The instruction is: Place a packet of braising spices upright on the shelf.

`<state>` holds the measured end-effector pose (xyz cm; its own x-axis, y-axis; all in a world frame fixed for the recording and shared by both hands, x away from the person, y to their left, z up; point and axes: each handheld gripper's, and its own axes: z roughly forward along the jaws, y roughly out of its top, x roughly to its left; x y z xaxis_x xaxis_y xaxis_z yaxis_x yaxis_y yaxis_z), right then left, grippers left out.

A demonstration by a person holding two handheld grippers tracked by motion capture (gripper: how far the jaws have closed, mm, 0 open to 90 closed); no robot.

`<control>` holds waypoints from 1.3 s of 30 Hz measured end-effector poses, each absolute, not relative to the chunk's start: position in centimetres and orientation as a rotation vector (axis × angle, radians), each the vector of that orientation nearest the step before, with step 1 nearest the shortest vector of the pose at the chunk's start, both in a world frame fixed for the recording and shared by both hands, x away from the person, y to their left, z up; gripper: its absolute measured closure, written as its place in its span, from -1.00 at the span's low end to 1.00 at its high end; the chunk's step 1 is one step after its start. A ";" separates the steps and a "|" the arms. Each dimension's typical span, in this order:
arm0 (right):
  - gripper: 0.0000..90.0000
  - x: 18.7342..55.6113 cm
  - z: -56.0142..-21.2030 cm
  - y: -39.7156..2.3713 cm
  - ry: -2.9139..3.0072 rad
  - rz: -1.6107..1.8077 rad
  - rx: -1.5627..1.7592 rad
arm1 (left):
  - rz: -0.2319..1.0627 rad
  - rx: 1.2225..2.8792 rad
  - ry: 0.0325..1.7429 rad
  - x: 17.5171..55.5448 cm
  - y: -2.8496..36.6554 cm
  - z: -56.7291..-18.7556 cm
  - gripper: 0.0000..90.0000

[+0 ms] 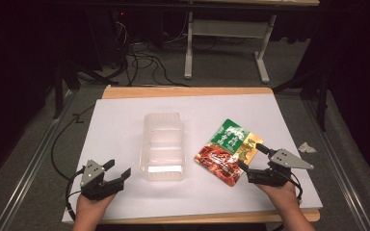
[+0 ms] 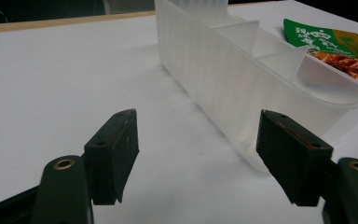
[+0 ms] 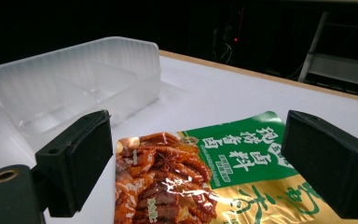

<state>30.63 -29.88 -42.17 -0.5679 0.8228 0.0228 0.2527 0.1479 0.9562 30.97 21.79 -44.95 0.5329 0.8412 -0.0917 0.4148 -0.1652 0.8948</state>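
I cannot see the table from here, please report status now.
Both grippers open: left gripper beside clear tray, right gripper straddling food packet, not gripping. Nothing in the way.

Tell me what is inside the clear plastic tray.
The clear plastic tray holds nothing visible; thin dividers split it into compartments. Its near corner stays hidden behind the frosted wall in the left gripper view.

Green, red and gold printed pouch [image 1: 228, 150]; translucent, perhaps ribbed, whitish container [image 1: 162, 146]; white table cover [image 1: 115, 125].
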 end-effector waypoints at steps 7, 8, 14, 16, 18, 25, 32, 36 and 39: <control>-0.74 31.6 -42.7 -30.8 1.908 1.420 1.093 | 0.516 1.785 1.069 31.3 22.2 -45.3 -0.33; -0.74 31.6 -42.7 -30.8 1.908 1.420 1.093 | 0.516 1.785 1.069 31.3 22.2 -45.3 -0.31; -0.73 32.8 -43.6 -31.7 1.906 1.365 1.188 | 0.519 1.785 1.067 30.9 22.4 -45.2 -0.31; -0.73 33.2 -43.8 -32.1 1.891 1.354 1.220 | 0.522 1.785 1.068 31.0 22.4 -45.2 -0.32; -0.72 33.7 -44.1 -32.7 1.867 1.324 1.272 | 0.530 1.790 1.072 30.9 22.2 -45.2 -0.35; -0.69 37.0 -45.5 -34.5 1.862 1.308 1.488 | 0.523 1.819 1.055 31.0 21.7 -45.4 -0.35; -0.71 38.9 -46.1 -35.6 1.840 1.274 1.586 | 0.522 1.824 1.052 30.9 21.8 -45.5 -0.35; -0.69 40.5 -46.6 -36.6 1.795 1.278 1.673 | 0.528 1.823 1.051 30.9 21.8 -45.6 -0.36; -0.65 41.7 -46.9 -37.3 1.769 1.295 1.742 | 0.532 1.823 1.055 30.7 22.0 -45.6 -0.36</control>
<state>41.70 -37.32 -46.94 -0.1907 0.9183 0.3469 0.6084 -0.1668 0.7759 30.73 21.97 -45.55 0.5365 0.8402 -0.0787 0.4363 -0.1963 0.8781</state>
